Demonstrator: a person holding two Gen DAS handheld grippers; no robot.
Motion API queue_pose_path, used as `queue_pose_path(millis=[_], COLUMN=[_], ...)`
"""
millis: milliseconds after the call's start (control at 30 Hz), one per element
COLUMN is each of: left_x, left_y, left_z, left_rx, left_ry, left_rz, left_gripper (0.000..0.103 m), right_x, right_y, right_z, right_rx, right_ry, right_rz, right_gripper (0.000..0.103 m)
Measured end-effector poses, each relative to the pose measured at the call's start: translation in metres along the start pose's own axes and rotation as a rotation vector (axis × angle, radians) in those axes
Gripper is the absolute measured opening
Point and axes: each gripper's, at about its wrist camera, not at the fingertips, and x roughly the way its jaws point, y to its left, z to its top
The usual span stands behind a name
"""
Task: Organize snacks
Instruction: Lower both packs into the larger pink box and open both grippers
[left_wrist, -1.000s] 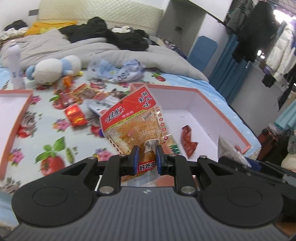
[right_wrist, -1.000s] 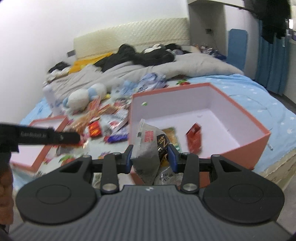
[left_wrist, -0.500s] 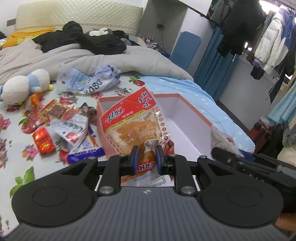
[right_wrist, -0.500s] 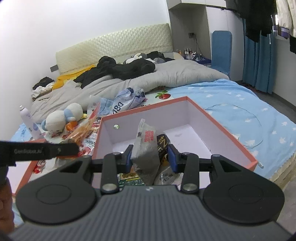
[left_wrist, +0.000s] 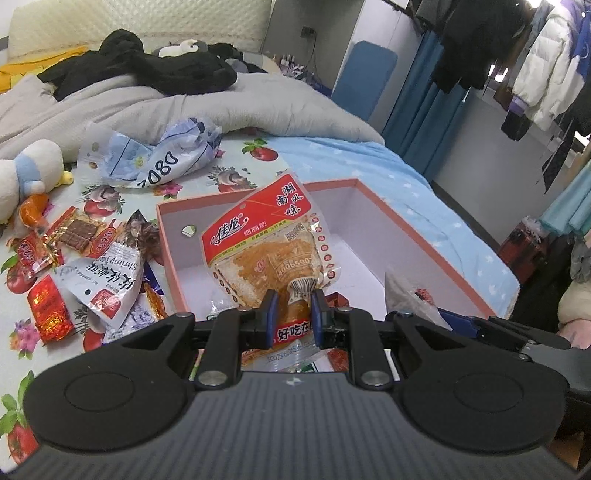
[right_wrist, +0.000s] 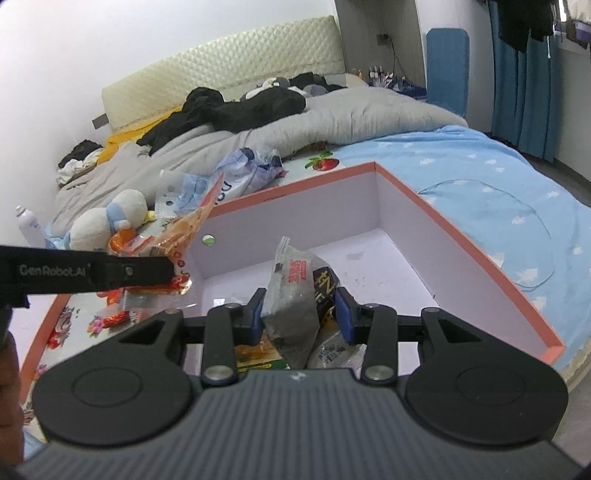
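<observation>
Snacks: the left gripper (left_wrist: 293, 313) has its fingers clamped on the red-orange packet (left_wrist: 269, 247), above the pink box (left_wrist: 424, 236). The right gripper (right_wrist: 300, 314) pinches the grey packet (right_wrist: 295, 295) over the box interior. Risk: released toward 9 o'clock, the red-orange packet may catch the wall and fall onto the bed.

Home bedroom, bed (right_wrist: 480, 184) with padded headboard (right_wrist: 221, 74), grey duvet (left_wrist: 184, 107), plush toy (left_wrist: 26, 173), hanging coats (left_wrist: 546, 74)

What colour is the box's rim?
Salmon-orange rim with pale lilac-white inside walls; the right wrist view shows it best.
</observation>
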Motion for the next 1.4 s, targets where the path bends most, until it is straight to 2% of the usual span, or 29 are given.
queue_pose_path(millis=[100,267,300,333,367,433,500,900,1400], left_x=[0.016,0.031,0.033,0.035,0.035,0.032,0.027,-0.041,-0.135], left_y=[0.005,0.006,0.006,0.007,0.007,0.008,0.007,0.003,0.016], left_z=[0.006,0.008,0.009,0.009,0.009,0.009,0.009,0.003,-0.044], left_rx=[-0.033,-0.011,-0.013,-0.022,-0.030,-0.032,-0.029,-0.007,0.002], left_ry=[0.036,0.067,0.074,0.081,0.084,0.076,0.069,-0.020,-0.116], left_rz=[-0.010,-0.002,-0.004,-0.002,-0.001,-0.003,0.000,-0.004,0.019], left_gripper=[0.022,0.023,0.026,0.036,0.045,0.047,0.047,0.047,0.047], right_x=[0.010,0.022,0.022,0.022,0.022,0.019,0.016,-0.034,-0.091], right_y=[-0.004,-0.010,-0.011,-0.011,-0.012,-0.013,-0.012,0.013,0.050], right_z=[0.001,0.000,-0.001,-0.001,0.000,0.002,0.003,0.002,-0.022], right_rx=[0.004,0.024,0.030,0.035,0.038,0.038,0.030,0.014,-0.028], right_ry=[0.018,0.042,0.043,0.040,0.039,0.029,0.020,-0.049,-0.116], right_rz=[0.003,0.009,0.012,0.012,0.013,0.015,0.015,0.046,0.079], right_gripper=[0.043,0.045,0.045,0.046,0.054,0.063,0.064,0.064,0.064])
